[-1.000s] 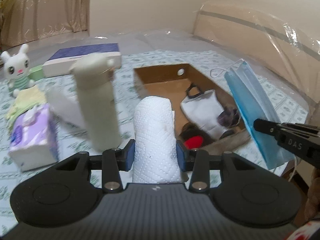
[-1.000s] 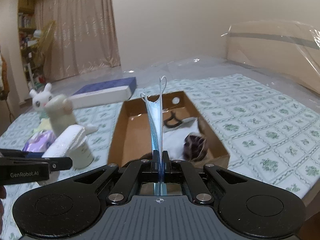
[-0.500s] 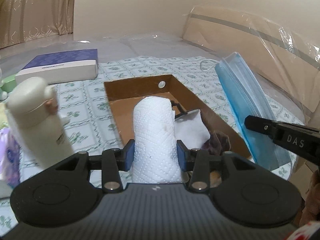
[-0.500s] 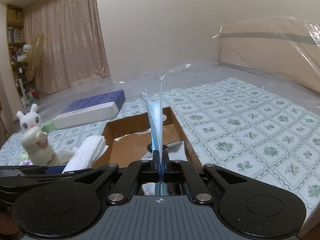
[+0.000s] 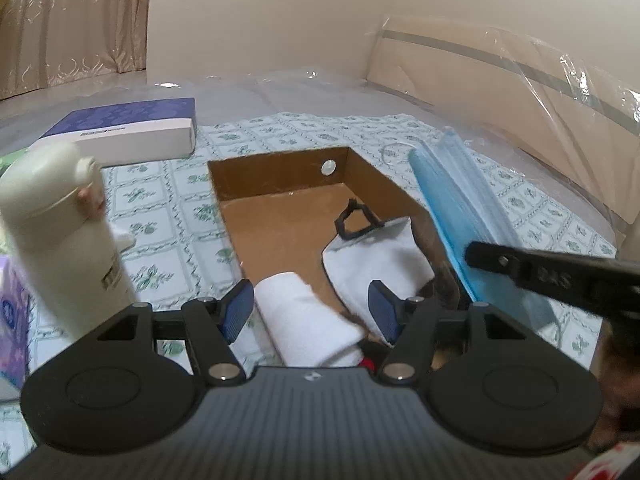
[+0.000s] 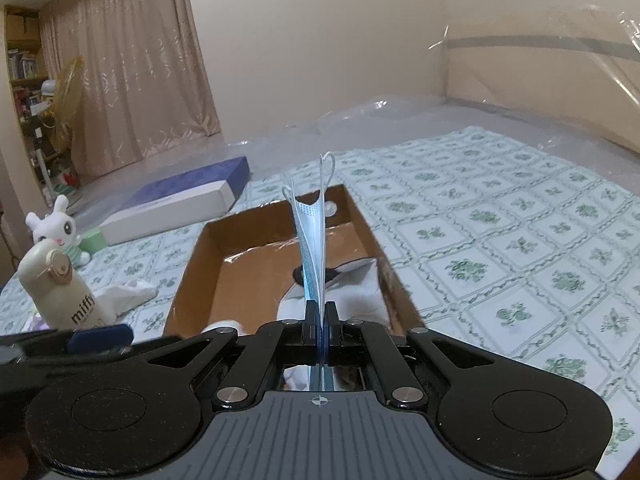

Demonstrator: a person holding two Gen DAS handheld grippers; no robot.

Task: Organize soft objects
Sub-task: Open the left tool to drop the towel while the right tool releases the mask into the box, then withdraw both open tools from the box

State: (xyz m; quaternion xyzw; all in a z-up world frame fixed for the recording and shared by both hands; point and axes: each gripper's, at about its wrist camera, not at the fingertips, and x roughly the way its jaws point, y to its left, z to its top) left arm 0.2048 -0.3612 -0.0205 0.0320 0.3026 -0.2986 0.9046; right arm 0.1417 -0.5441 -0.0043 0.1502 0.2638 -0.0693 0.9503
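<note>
- Left wrist view: the left gripper is held low over the near end of the cardboard box, pointing forward along its length. Its jaws stand wide apart, and the blue pads touch nothing.
- Left wrist view: the white paper towel roll lies loose between the open fingers, slanted, with its near end hidden behind the gripper body. Whether it rests fully on the box floor cannot be told.
- Left wrist view: a white cloth bag with a black loop handle lies in the box on the right. A dark item beside it is largely covered, and a small red patch shows only at the gripper's edge.
- Left wrist view: the right gripper enters from the right, blurred, gripping the blue face mask above the right wall of the box. Its body is cut off by the frame edge.
- Left wrist view: a cream flask stands upright on the patterned sheet, left of the box, and a purple tissue pack is cut off at the left edge.
- Right wrist view: the right gripper has its jaws pressed together on the face mask, which stands on edge above the cardboard box.
- Right wrist view: the left gripper shows only as a blurred finger at the lower left. The box contents are mostly hidden behind the mask and the fingers.
- Right wrist view: the flask stands left of the box, with a white rabbit toy beyond it and a blue-topped flat box farther back.
</note>
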